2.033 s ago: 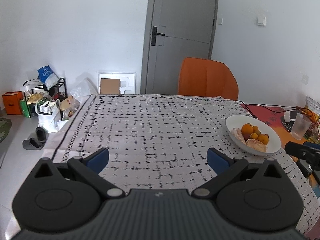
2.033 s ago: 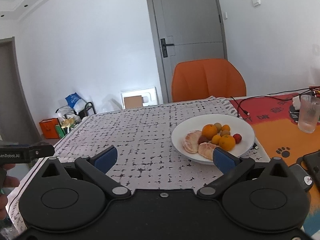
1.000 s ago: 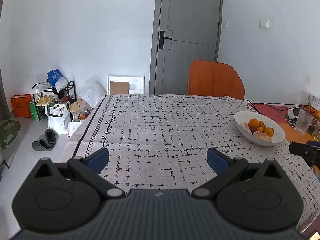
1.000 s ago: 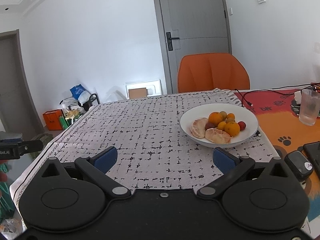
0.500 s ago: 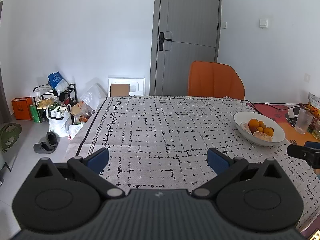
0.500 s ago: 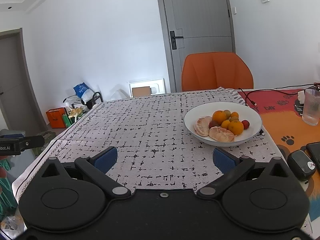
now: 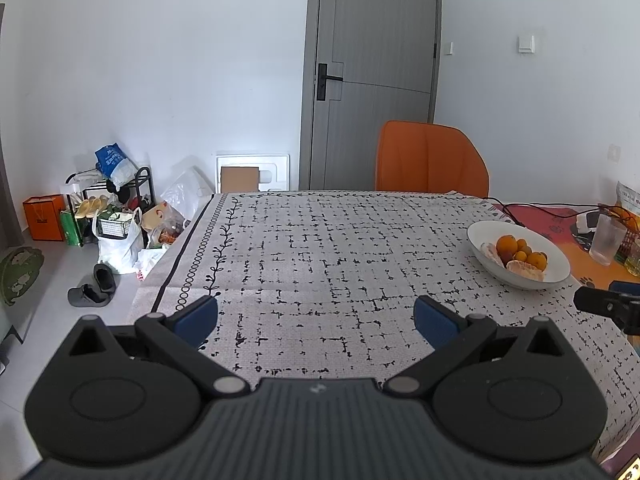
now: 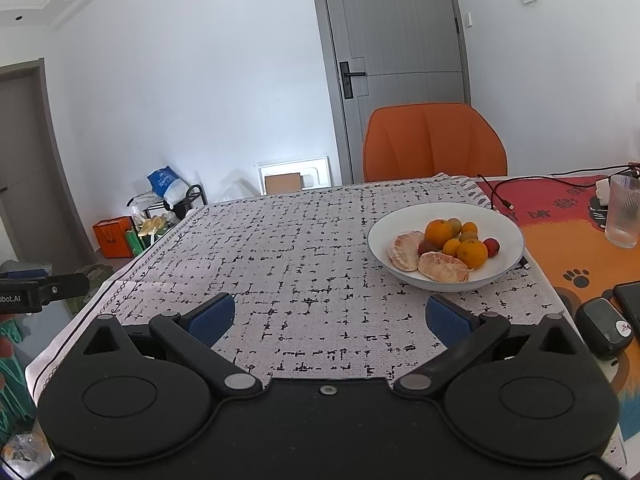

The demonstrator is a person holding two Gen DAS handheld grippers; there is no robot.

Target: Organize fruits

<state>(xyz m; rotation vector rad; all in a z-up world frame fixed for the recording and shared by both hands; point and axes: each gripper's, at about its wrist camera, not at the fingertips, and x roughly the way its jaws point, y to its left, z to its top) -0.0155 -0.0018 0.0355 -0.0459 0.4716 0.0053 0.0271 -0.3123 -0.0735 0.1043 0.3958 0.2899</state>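
- Fruits all sit together in wide white ceramic bowl (image 8: 446, 276): round orange mandarins (image 8: 472, 253), two peeled citrus halves (image 8: 442, 267), small red fruit (image 8: 491, 246), small greenish fruit (image 8: 455, 223).
- Bowl rests on grey-white black-dashed tablecloth (image 8: 312, 264) covering the surface, toward its right side; also seen far right in left wrist view (image 7: 518, 258).
- No loose fruit visible on cloth in either view.
- Step: cannot settle from this moment. Fits both fruits gathered in bowl as wanted, and fruits waiting to be sorted out of bowl. No specific next move called for.
- Left gripper (image 7: 316, 314): blue-padded fingers wide apart, nothing between them, hovers over near edge of cloth, touches nothing.
- Right gripper (image 8: 330, 316): fingers wide apart too, empty, held above cloth, bowl just ahead and right of right fingertip, no contact.
- Nearby clutter: ribbed clear glass tumbler (image 8: 622, 210) on orange paw-print mat (image 8: 576, 256), black cable (image 8: 504, 196) behind bowl, orange chair (image 8: 434, 142) at far edge.
- Risk if reaching in: round fruit likely to roll, peeled halves soft.
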